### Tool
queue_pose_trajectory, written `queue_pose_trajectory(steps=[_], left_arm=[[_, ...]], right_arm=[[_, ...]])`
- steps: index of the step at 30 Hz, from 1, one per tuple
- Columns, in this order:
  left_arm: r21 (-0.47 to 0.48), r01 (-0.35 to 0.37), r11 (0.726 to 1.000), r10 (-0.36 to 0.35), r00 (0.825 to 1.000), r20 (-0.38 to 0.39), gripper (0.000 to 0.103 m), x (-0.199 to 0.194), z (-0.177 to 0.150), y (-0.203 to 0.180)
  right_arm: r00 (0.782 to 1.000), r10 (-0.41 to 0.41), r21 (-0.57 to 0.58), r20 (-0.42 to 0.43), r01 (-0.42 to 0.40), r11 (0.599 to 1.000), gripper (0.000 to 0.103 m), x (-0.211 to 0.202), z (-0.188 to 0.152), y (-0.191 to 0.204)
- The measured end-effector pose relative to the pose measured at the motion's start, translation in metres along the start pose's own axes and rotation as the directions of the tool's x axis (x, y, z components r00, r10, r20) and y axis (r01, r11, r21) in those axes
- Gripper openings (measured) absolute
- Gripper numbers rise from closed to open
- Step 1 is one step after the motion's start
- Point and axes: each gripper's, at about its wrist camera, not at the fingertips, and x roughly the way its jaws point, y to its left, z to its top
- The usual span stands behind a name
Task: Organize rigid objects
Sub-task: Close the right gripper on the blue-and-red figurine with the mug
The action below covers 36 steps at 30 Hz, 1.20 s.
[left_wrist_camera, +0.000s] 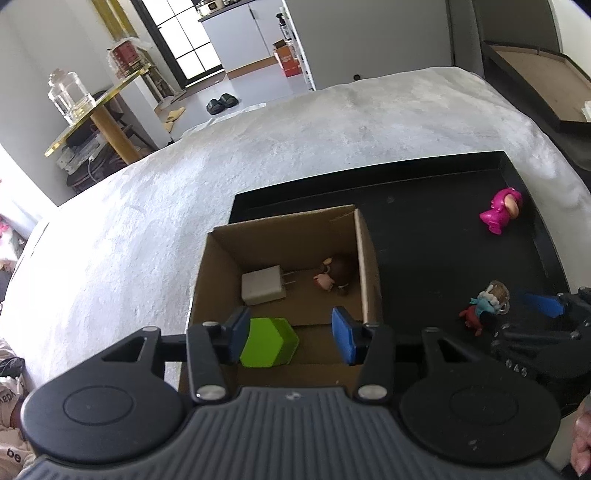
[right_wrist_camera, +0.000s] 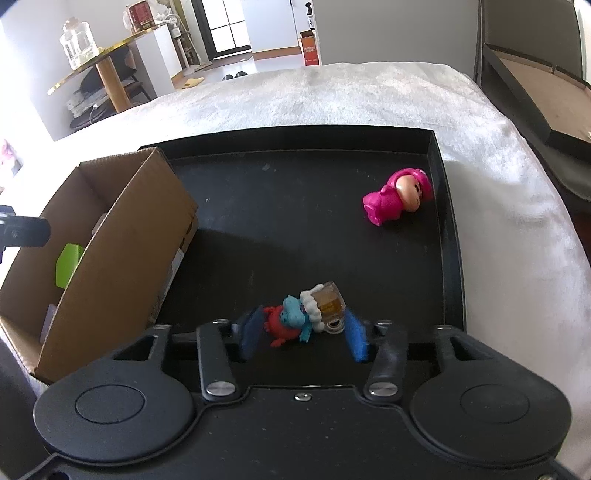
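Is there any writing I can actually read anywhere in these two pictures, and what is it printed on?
"be": on pale fabric at the left wrist view's bottom-left edge, cut off.
Orange carton on the far floor: print too blurred to read.
Cardboard box side label: too small to read.
Red tin: label unreadable.

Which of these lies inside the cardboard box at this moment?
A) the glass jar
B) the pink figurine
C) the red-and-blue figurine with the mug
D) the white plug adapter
D: the left wrist view shows the white plug adapter on the floor of the cardboard box, beside a green block and a brown figurine; the pink figurine lies out on the black tray.
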Motion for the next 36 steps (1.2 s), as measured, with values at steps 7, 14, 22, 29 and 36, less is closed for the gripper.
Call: queue_pose_trajectory(steps=[7, 14, 22, 29, 36], left_arm=[[0.055, -0.005, 0.998, 0.003, 0.999, 0.036, 0.052, 0.0, 0.01, -0.02], [0.109, -0.019, 0.994, 0.016, 1.0, 0.026, 0.058, 0.014, 0.016, -0.04], [0.158, -0.029, 0.987, 0.034, 0.999, -0.03, 0.058, 0.041, 0.01, -0.061], [0.155, -0.019, 0.988, 0.026, 0.998, -0.049, 0.054, 0.048, 0.008, -0.065], [0.123, -0.014, 0.992, 0.019, 0.999, -0.032, 0.051, 0.038, 0.01, -0.058]], right_arm=[[1.0, 0.009, -0.003, 0.017, -0.009, 1.0, 0.073, 0.01, -0.007, -0.005], [0.999, 0.028, -0.041, 0.027, -0.027, 0.999, 0.082, 0.024, -0.01, -0.005], [0.999, -0.001, -0.099, 0.034, 0.004, 0.995, 0.082, 0.032, -0.012, 0.003], [0.999, -0.027, -0.135, 0.038, 0.032, 0.99, 0.078, 0.035, -0.013, 0.004], [0.999, -0.029, -0.124, 0.024, 0.032, 0.992, 0.06, 0.029, -0.011, 0.002]])
